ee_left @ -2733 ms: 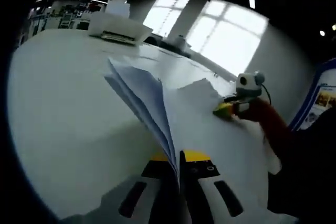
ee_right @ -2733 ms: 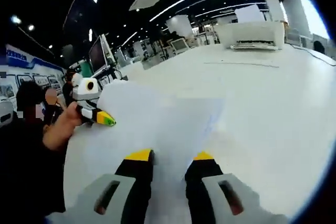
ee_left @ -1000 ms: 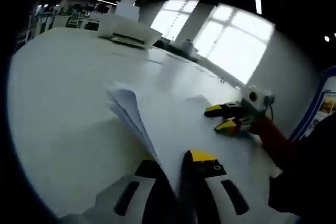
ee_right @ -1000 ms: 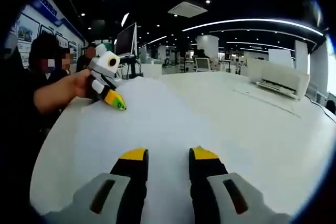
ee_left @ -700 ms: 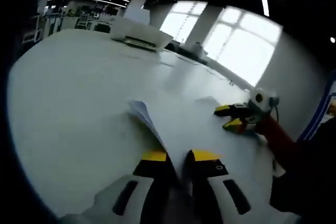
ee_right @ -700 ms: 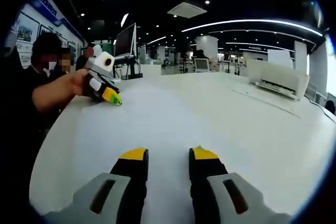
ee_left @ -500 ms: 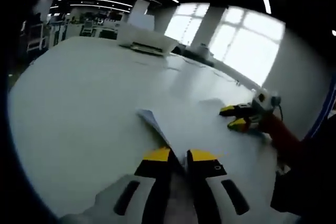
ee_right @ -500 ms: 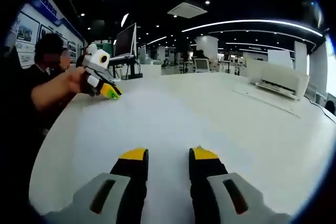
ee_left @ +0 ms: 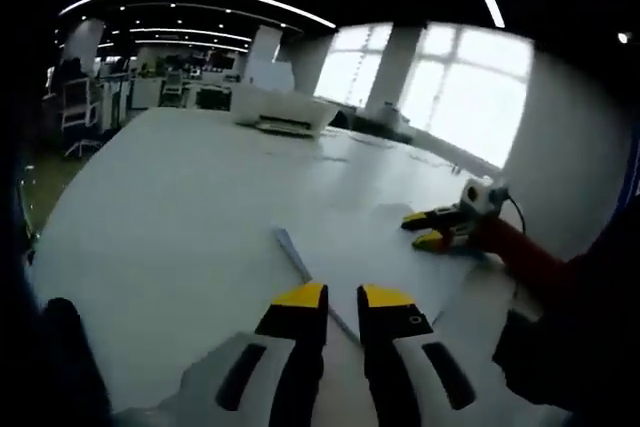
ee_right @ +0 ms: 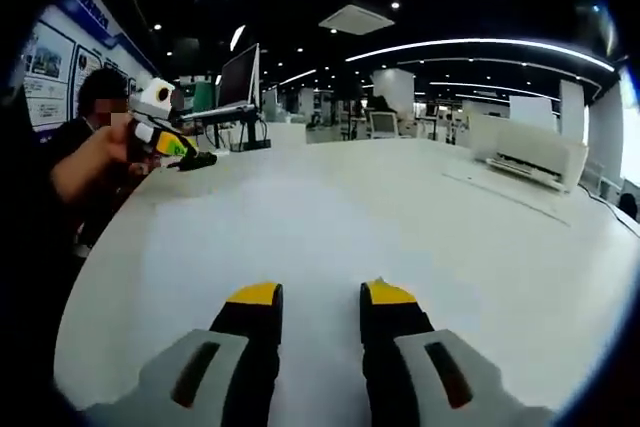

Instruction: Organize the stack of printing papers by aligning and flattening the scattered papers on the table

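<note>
**Papers lie flat on the white table, both tongs spread and holding nothing**

The stack of printing papers (ee_left: 395,247) lies flat on the white table (ee_left: 170,207). In the left gripper view its near edge (ee_left: 305,272) runs as a thin grey line from the middle of the table down toward the gap between the left gripper's (ee_left: 340,297) yellow-tipped jaws, passing just ahead of their tips. The jaws stand a little apart and nothing sits between them, so this tong is released; the paper edge looks to be below and in front of it, though whether the tips touch the sheet cannot be told.

On the far side of the stack, the right gripper (ee_left: 428,230) comes in from the right of that view, its two yellow tips parted and resting low at the paper's surface near the far corner, held by a hand (ee_left: 500,239).

In the right gripper view the papers (ee_right: 330,247) spread as a pale sheet ahead of the right gripper's (ee_right: 318,295) own jaws, which are apart with bare surface showing between them. The left gripper (ee_right: 178,150) shows at the upper left, lifted off the table near its edge, held in a hand (ee_right: 95,162).

Farther back, a white printer (ee_left: 280,112) stands on the table, and a monitor (ee_right: 238,77) stands beyond the left tong.
</note>
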Demonstrator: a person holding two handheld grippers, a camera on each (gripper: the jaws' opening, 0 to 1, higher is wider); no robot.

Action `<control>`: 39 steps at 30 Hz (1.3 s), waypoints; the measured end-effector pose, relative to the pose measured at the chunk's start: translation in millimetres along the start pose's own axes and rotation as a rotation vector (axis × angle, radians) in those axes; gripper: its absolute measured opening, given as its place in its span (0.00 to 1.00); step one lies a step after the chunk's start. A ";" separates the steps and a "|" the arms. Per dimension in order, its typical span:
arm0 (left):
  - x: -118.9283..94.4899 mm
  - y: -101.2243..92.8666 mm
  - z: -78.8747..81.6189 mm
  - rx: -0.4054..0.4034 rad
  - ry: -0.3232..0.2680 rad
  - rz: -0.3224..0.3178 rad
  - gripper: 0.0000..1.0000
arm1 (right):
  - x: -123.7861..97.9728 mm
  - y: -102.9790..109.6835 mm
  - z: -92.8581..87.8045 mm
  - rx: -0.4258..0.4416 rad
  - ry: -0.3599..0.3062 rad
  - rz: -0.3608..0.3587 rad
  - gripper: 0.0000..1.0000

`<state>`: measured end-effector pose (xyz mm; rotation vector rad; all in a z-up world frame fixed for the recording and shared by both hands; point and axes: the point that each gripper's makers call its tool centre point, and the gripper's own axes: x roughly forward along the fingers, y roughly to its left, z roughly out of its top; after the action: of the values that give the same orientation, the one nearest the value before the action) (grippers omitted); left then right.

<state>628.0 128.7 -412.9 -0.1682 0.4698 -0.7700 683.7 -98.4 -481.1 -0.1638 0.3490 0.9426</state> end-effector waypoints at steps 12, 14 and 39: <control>-36.5 0.9 -13.5 -0.002 -0.007 0.004 0.22 | -0.1 -0.4 -0.1 0.001 0.008 -0.005 0.27; -42.9 3.9 -17.6 -0.007 -0.008 0.019 0.22 | -0.8 1.1 0.2 0.010 0.015 -0.009 0.27; -84.8 1.3 -34.5 0.003 -0.075 0.077 0.29 | -81.1 21.9 13.7 0.090 -0.015 -0.033 0.39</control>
<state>560.1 190.1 -414.4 -0.1741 0.4016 -0.6862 625.4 -143.5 -438.6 -0.0798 0.3727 0.8931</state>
